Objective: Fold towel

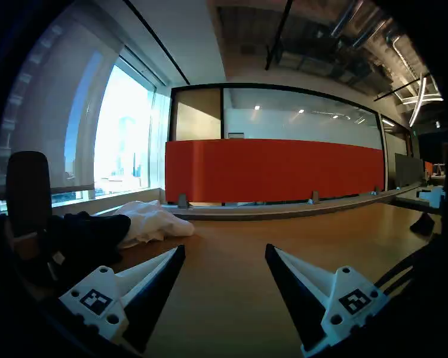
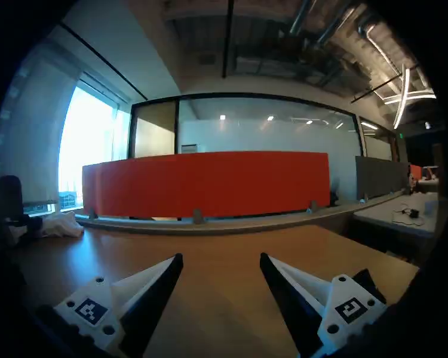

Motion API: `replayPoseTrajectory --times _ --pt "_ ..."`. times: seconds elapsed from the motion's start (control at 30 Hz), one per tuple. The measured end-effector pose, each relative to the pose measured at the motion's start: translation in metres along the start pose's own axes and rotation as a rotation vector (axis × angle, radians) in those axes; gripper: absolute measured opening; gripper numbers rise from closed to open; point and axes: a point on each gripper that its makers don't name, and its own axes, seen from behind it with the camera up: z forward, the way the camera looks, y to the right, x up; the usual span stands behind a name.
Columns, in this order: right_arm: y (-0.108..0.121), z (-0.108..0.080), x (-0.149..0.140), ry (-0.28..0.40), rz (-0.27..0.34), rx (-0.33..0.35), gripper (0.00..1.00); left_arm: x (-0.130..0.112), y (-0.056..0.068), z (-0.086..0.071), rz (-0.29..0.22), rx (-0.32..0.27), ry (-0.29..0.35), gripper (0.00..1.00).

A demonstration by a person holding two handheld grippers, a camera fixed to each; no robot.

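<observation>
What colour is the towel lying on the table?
The towel is white, bunched up on the wooden table. It shows best in the left gripper view.

- A smooth brown wooden worktop (image 1: 236, 238) stretches back to a long far edge.
- A crumpled white cloth towel (image 1: 155, 221) lies on its far left part.
- A black soft-looking heap (image 1: 86, 235) lies against the towel's left end.

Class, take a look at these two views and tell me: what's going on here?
The left claw and the right claw hover open and empty over a wooden table. The white towel lies crumpled at the table's far left, near the window, and neither claw touches it. Folding has not begun.
</observation>
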Motion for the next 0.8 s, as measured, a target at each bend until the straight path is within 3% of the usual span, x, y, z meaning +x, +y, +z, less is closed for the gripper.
replayPoseTrajectory --times 0.3,0.8 --pt "-0.001 0.002 -0.014 -0.016 0.013 0.006 1.00 0.000 0.000 0.000 0.000 0.000 0.000 0.99" --pt "-0.014 -0.002 -0.015 -0.007 -0.041 0.023 1.00 0.000 0.000 0.000 0.000 0.000 0.000 0.99"
